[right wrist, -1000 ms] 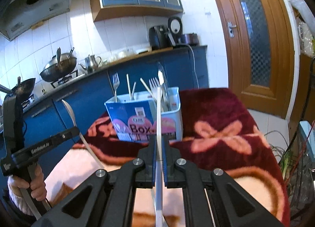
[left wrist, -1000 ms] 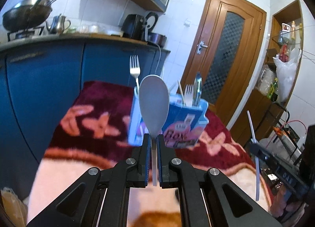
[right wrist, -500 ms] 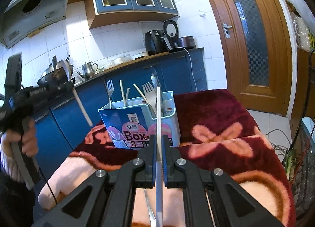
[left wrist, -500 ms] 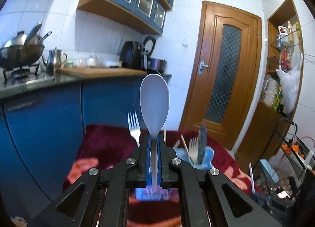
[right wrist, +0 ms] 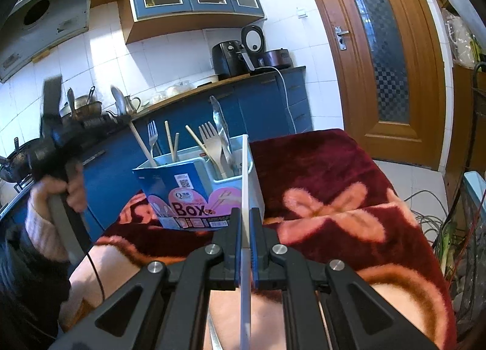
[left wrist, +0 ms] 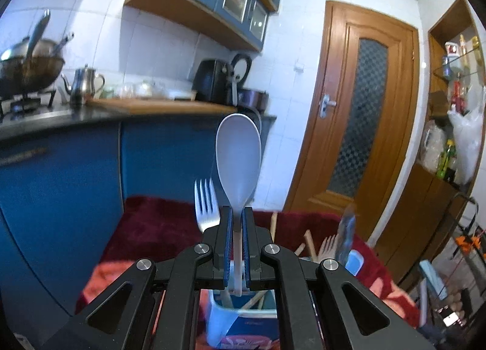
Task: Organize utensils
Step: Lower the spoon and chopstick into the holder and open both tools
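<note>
My left gripper [left wrist: 238,213] is shut on a grey plastic spoon [left wrist: 238,158], bowl up, right above the blue utensil box [left wrist: 243,328]; from the right wrist view the spoon handle [right wrist: 142,146] reaches into the box's left compartment. The box [right wrist: 188,195] stands on a red flowered blanket [right wrist: 319,173] and holds a fork [right wrist: 152,137], chopsticks [right wrist: 167,137], a second fork [right wrist: 209,140] and a knife [right wrist: 220,131]. My right gripper [right wrist: 245,216] is shut on a thin white stick [right wrist: 244,198], just in front of the box.
Blue kitchen cabinets [left wrist: 60,173] with a counter, wok [left wrist: 27,67], kettle [left wrist: 83,84] and air fryer [left wrist: 212,81] stand behind. A wooden door [right wrist: 385,55] is at right. Shelves and cables [right wrist: 437,213] crowd the right side.
My left gripper has lifted over the box and tipped the spoon's handle down into it. The right gripper has held its stick in place, slightly nearer the box.
</note>
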